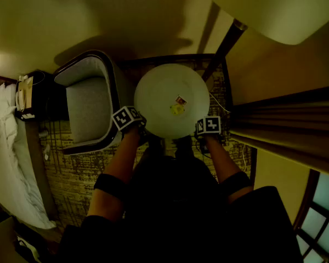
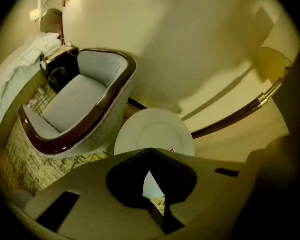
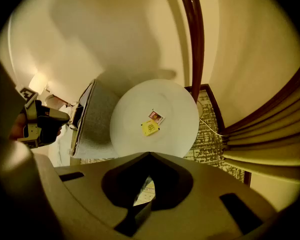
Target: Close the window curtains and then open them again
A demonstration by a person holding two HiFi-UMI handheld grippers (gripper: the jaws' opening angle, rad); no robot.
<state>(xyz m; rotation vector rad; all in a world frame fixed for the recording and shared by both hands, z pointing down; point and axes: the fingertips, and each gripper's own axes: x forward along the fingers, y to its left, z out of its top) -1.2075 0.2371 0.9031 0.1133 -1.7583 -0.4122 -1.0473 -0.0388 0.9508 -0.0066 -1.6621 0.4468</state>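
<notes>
The beige curtains hang gathered in folds at the right, beside a dark-framed window; in the right gripper view the curtains fall at the right edge. My left gripper and right gripper point steeply down at the near rim of a round white table, apart from the curtains. In the left gripper view the left gripper is shut with nothing in it. The right gripper is also shut and empty. The left gripper also shows at the left of the right gripper view.
A grey armchair with a dark wooden frame stands left of the table. A yellow card and a red-and-white card lie on the table. A floor lamp pole leans over it. A white bed lies at the far left.
</notes>
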